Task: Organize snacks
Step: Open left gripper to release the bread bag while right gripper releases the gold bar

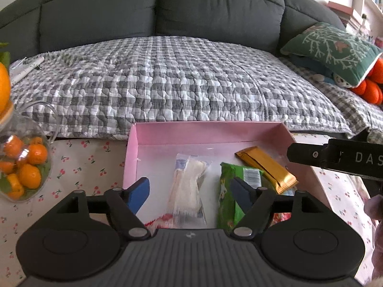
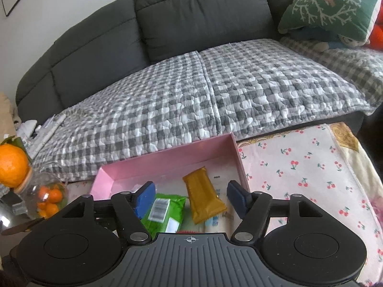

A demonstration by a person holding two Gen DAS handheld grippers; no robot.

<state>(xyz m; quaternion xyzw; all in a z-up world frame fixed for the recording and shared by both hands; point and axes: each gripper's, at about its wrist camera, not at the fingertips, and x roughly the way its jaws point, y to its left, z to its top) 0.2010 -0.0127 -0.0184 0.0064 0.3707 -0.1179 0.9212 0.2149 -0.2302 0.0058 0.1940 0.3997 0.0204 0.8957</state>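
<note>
A shallow pink box (image 1: 205, 131) (image 2: 167, 160) sits on the cherry-print tablecloth and holds the snacks. In the left wrist view a clear-wrapped white snack (image 1: 188, 186) lies under my left gripper (image 1: 191, 191), whose blue pads stand apart on either side of it without touching. A green packet (image 1: 227, 198) and a gold bar (image 1: 265, 169) lie to its right. In the right wrist view my right gripper (image 2: 190, 197) is open over the gold bar (image 2: 203, 198), with the green packet (image 2: 165, 212) by its left pad. Neither gripper holds anything.
A glass jar of mandarins (image 1: 21, 165) (image 2: 47, 198) stands left of the box, an orange (image 2: 12, 165) on its lid. Behind the table is a dark sofa with a checked quilt (image 1: 179, 79) and a green cushion (image 1: 330, 47). Bare cherry-print cloth (image 2: 299, 167) lies right of the box.
</note>
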